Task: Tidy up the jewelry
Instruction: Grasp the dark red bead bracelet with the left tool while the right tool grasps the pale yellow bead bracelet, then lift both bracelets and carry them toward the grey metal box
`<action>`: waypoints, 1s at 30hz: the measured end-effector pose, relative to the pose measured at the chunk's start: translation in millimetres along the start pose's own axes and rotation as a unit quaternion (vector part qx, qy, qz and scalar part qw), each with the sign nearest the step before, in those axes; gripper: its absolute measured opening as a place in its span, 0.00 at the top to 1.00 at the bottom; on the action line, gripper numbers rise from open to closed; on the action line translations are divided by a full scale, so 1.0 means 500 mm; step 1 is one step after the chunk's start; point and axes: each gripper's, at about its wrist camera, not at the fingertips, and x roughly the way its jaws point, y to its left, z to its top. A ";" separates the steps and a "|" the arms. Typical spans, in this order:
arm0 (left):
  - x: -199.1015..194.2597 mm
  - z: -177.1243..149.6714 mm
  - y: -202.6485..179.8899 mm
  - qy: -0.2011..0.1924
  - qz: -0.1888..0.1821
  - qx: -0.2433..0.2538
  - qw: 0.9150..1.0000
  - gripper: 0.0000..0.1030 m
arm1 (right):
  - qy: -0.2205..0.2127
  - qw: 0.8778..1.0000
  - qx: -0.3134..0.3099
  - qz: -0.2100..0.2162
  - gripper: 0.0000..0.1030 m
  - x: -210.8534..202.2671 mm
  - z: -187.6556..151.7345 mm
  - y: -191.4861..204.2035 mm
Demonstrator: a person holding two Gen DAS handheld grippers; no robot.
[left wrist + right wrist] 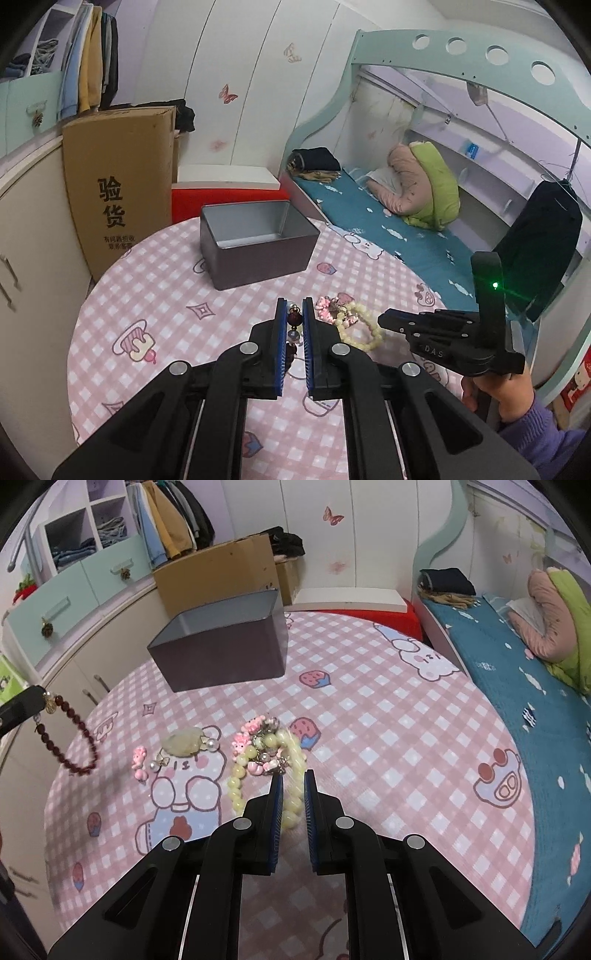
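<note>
1. Leftmost, my left tongs pinch the dark red bead bracelet, which dangles above the table, clear of the cloth.
2. Ahead of them sits the open grey tin, empty as far as I can see; my left hand looks nearer to it.
3. Further right, the pale yellow bead bracelet lies with pink charms. Its long axis runs straight away from my right tongs, which straddle one strand, narrowly parted, not yet gripping I judge.
</note>
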 end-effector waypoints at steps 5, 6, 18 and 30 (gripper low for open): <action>-0.005 0.012 -0.006 -0.006 -0.018 -0.006 1.000 0.94 | -0.017 1.000 -0.005 0.005 0.88 -0.029 0.017 0.006; -0.004 0.015 -0.007 -0.008 -0.019 -0.004 1.000 0.94 | -0.018 1.000 -0.005 0.004 0.88 -0.030 0.021 0.006; 0.010 0.025 -0.005 -0.005 -0.021 -0.001 1.000 0.94 | 0.021 1.000 0.008 -0.014 0.52 0.053 0.014 -0.010; 0.025 0.018 0.005 0.003 -0.023 -0.007 1.000 0.94 | 0.024 0.999 -0.026 -0.028 0.90 0.071 0.018 -0.010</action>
